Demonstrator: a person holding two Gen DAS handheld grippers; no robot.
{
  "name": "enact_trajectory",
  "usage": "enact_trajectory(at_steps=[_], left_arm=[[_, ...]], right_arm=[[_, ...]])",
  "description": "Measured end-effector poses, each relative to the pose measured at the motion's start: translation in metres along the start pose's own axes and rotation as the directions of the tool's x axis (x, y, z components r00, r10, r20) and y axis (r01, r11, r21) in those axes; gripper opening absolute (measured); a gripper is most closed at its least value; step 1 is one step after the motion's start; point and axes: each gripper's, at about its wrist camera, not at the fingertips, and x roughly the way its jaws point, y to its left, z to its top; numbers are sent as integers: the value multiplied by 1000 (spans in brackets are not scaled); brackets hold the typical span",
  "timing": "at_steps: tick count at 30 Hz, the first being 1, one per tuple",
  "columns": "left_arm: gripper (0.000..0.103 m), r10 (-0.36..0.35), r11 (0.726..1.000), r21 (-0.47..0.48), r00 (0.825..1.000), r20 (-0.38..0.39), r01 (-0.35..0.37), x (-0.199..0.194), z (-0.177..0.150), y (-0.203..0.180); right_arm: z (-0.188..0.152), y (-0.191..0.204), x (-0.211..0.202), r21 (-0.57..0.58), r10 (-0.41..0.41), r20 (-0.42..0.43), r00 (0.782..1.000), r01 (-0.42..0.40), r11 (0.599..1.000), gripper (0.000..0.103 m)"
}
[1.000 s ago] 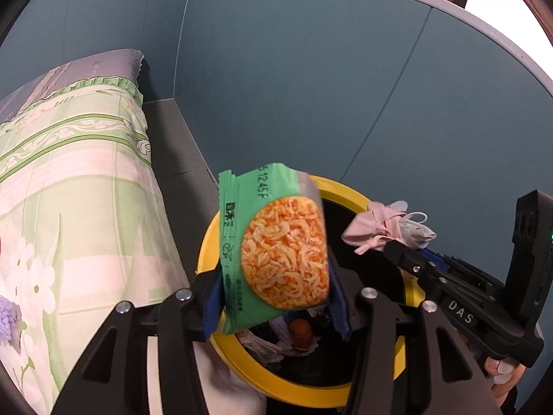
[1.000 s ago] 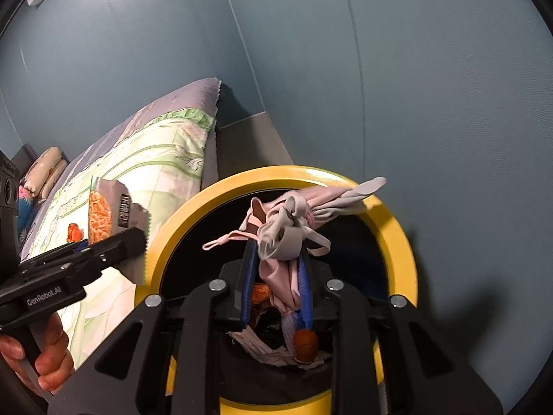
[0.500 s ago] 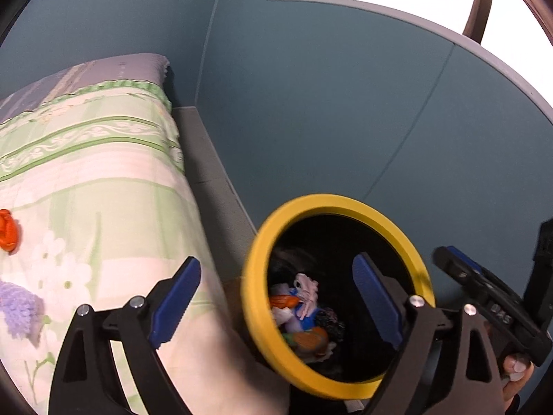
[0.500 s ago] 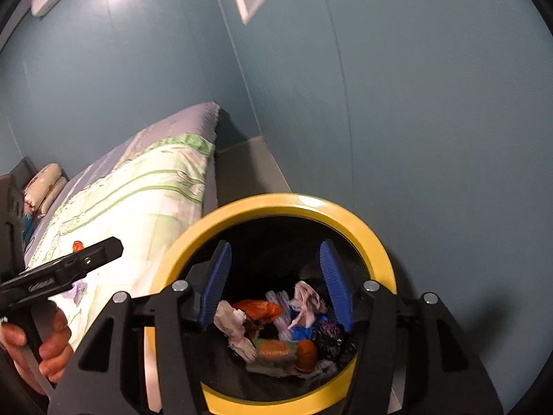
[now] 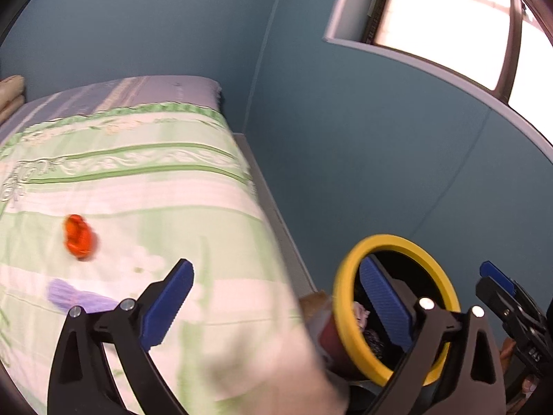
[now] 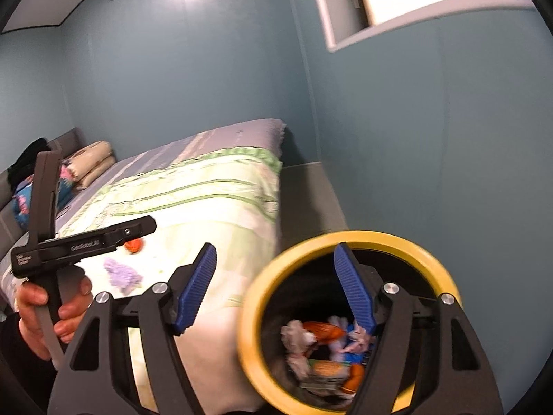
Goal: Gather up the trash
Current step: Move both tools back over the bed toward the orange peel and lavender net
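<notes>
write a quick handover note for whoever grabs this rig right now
Left gripper: jaws opening, nothing between them.
Right gripper: jaws opening, nothing between them.
Round black bin with yellow rim stands beside the bed; wrappers and crumpled tissue lie inside.
Left to do: the shiny orange wrapper lying on the green floral bedspread. The small purple patch near it may only be print.

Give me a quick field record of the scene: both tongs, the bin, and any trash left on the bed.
left tongs: jaws opening, nothing between them
right tongs: jaws opening, nothing between them
bin: yellow rim, beside the bed, holds mixed trash
trash in bin: wrappers and crumpled bits, blurred
bed: green floral cover
trash on bed: orange piece, lying loose
purple patch: on cover, cannot tell if print or object
</notes>
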Motion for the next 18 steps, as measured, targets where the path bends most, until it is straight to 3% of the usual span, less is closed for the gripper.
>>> enact_trajectory(at_steps=[9,18], left_arm=[[95,150,988,-52,988,25,-149,-42,7,83],[95,285,951,-124,959,-4,-283,-52,6,164]], right_arm=[[10,67,21,-85,138,-36,990,-141,986,67],[1,137,52,-210,277,-105,955,-293,933,67]])
